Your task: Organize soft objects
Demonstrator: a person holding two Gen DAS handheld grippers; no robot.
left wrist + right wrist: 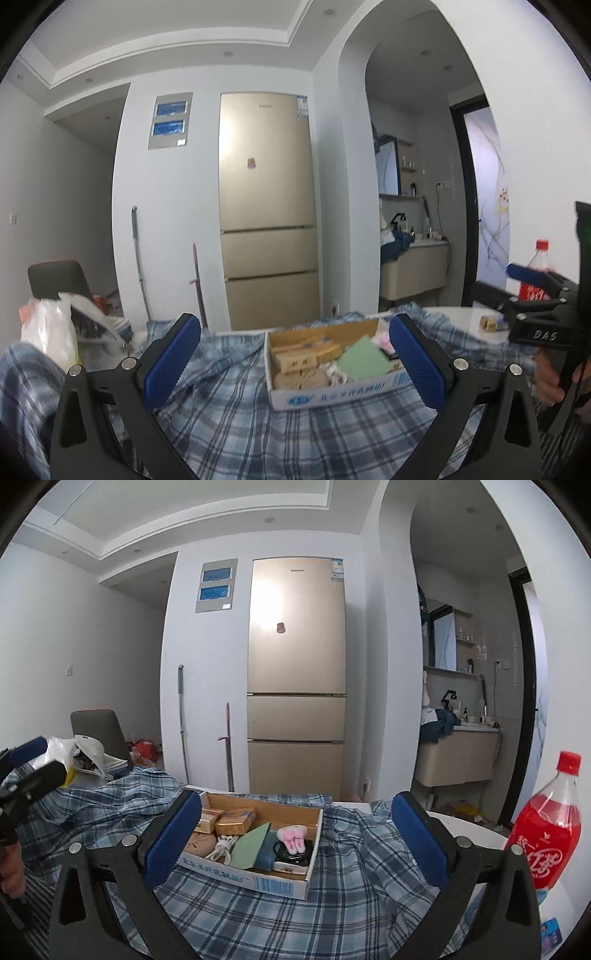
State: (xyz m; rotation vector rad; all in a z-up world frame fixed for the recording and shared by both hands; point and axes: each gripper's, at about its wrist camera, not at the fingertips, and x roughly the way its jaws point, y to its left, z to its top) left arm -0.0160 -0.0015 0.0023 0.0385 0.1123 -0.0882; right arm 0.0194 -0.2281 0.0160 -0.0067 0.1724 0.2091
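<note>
Left gripper [293, 360] and right gripper [295, 836]: blue-padded jaws spread wide, nothing held, both above the rumpled blue plaid cloth [258, 915]. On that cloth sits a shallow open cardboard box [280, 884] containing a pink plush rabbit [292, 837], a green card [251, 847] and 2 gold packets [236, 820]. A red soda bottle [546, 834] stands to the right.

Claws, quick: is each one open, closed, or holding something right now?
Left claw: open, holding nothing, above the plaid cloth.
Right claw: open, holding nothing.
</note>
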